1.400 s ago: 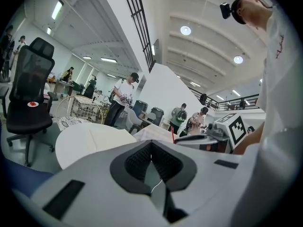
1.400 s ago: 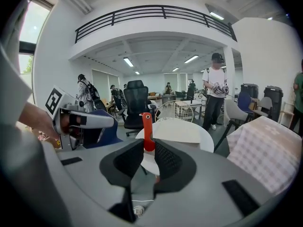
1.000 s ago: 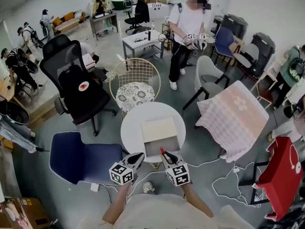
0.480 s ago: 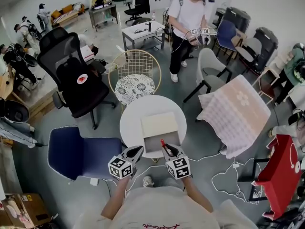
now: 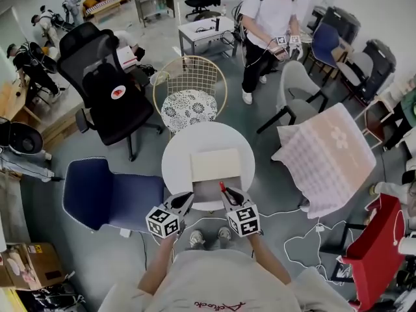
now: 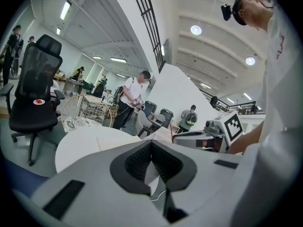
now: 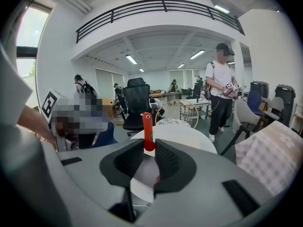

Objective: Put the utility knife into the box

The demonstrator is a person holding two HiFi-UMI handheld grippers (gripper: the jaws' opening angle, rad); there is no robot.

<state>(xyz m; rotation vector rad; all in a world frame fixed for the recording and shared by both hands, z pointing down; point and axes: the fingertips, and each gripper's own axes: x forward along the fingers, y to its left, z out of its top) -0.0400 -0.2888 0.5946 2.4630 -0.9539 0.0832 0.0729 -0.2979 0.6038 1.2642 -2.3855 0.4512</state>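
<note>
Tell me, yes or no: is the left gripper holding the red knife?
No, the left gripper has its jaws together on nothing; the red knife stands clamped in the right gripper.

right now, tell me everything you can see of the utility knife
The utility knife is slim, orange-red and plastic-looking, with a small hole near its upper end. No blade shows. It stands almost upright, its rounded lower end clamped between the pads of the right gripper. In the head view it is over the near part of the open box.
</note>
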